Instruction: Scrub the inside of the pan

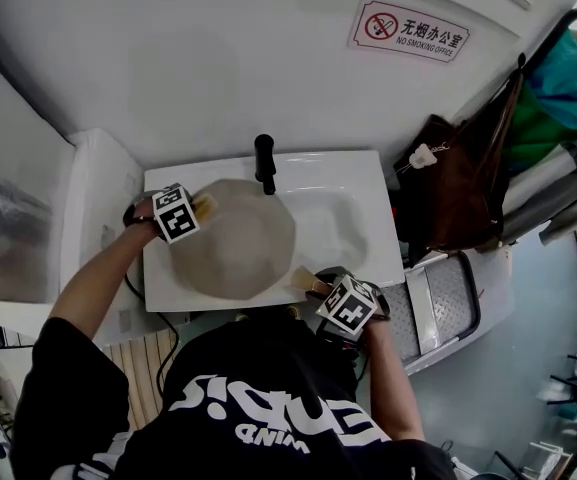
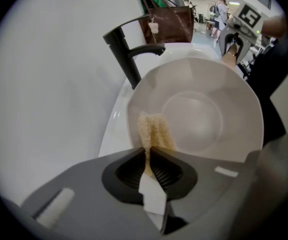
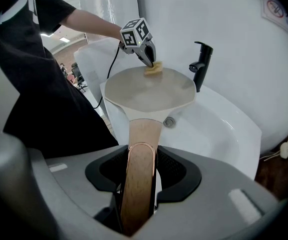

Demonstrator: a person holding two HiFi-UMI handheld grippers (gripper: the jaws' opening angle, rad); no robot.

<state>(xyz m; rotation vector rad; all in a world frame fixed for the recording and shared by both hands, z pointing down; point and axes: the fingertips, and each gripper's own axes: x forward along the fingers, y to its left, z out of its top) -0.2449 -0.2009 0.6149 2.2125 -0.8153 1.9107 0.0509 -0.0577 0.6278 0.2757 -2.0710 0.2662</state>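
Note:
A cream pan [image 1: 233, 240] is held level over a white sink [image 1: 368, 258], its inside [image 2: 198, 119] bare. Its wooden handle [image 3: 140, 156] runs back between the jaws of my right gripper [image 3: 140, 176], which is shut on it; this gripper [image 1: 320, 290] shows at the sink's front edge. My left gripper [image 2: 150, 156] is shut on a yellow sponge [image 2: 152, 131] that rests on the pan's inner wall near the rim. From the right gripper view the sponge [image 3: 153, 70] sits at the pan's far edge under the left gripper [image 3: 152, 64].
A black faucet [image 1: 265, 163] stands at the sink's back edge, close to the pan's rim. The white wall [image 1: 218, 58] runs behind it. Brown and green bags [image 1: 488, 168] hang at the right. A step stool [image 1: 448, 303] stands right of the sink.

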